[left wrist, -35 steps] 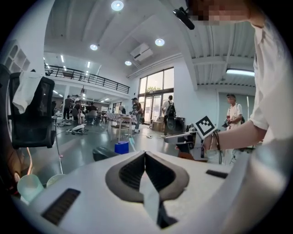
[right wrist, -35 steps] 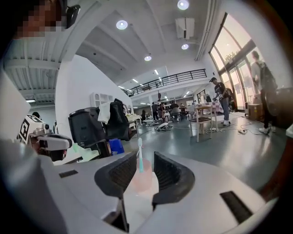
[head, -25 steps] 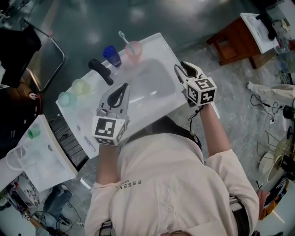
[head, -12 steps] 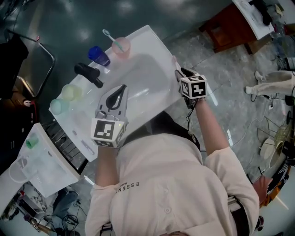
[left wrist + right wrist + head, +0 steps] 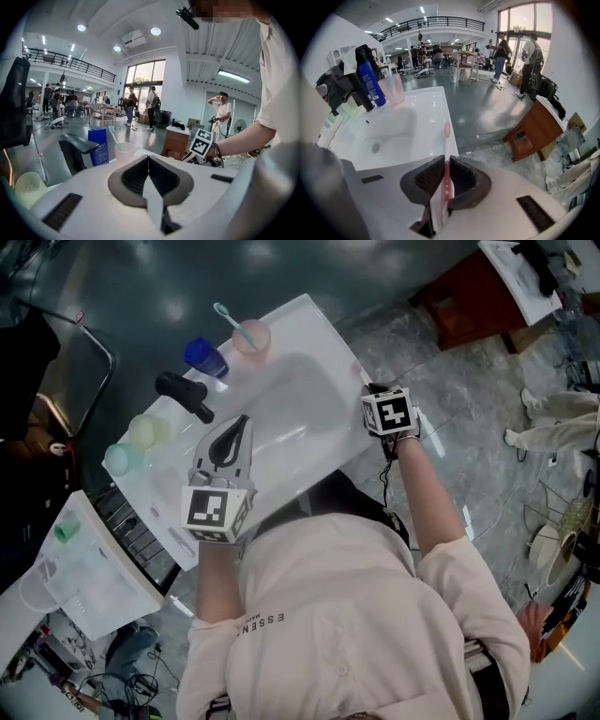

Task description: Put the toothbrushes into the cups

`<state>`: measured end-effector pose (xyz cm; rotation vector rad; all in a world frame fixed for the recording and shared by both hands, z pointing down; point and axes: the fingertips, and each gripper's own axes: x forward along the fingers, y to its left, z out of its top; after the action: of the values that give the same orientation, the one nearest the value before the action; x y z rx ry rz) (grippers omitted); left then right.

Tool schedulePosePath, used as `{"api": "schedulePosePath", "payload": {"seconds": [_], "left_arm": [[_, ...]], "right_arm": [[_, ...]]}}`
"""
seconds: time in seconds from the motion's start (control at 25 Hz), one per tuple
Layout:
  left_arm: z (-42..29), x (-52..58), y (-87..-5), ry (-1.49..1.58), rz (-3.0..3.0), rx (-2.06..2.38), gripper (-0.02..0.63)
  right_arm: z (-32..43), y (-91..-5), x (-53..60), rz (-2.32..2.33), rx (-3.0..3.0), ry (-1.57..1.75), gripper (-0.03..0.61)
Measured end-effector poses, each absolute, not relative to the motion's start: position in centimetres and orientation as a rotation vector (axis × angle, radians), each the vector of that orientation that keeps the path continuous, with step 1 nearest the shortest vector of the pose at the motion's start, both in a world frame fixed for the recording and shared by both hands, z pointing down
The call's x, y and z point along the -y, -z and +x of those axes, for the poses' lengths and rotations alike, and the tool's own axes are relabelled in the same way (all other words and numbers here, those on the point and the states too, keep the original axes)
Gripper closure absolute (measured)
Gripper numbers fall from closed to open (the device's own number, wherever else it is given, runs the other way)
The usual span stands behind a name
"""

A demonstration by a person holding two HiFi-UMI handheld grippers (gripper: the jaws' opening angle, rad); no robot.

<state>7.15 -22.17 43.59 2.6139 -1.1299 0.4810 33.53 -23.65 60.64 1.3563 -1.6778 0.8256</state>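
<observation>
The right hand-held gripper (image 5: 444,164) has just been closing its jaws, and now they pinch the pink toothbrush (image 5: 446,131) by its handle. The toothbrush lies along the edge of the white sink (image 5: 426,108). The left hand-held gripper (image 5: 148,161) hangs over the sink, jaws pressed together, nothing between them.

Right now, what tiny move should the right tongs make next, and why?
Probably lift straight up. The right tongs have just been closing and now pinch the handle of the pink toothbrush, while its head lies on the white rim of the sink. Raising it clear first should let it travel to a cup. The blue cup looks empty; the pink cup already holds a teal toothbrush.
</observation>
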Motion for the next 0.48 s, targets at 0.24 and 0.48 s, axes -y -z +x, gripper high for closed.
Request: {"api": "schedulePosePath", "payload": {"seconds": [0.24, 0.48], "left_arm": [[6.0, 22.3, -41.8, -0.453, 2.646, 1.164, 0.612], [2.5, 21.1, -40.7, -0.407, 2.634, 1.243, 0.612]], "right_arm": [[31.6, -58.1, 23.6, 1.375, 1.756, -0.796, 0.529], [25.8, -51.0, 25.3, 1.418, 1.980, -0.614, 0.529]]}}
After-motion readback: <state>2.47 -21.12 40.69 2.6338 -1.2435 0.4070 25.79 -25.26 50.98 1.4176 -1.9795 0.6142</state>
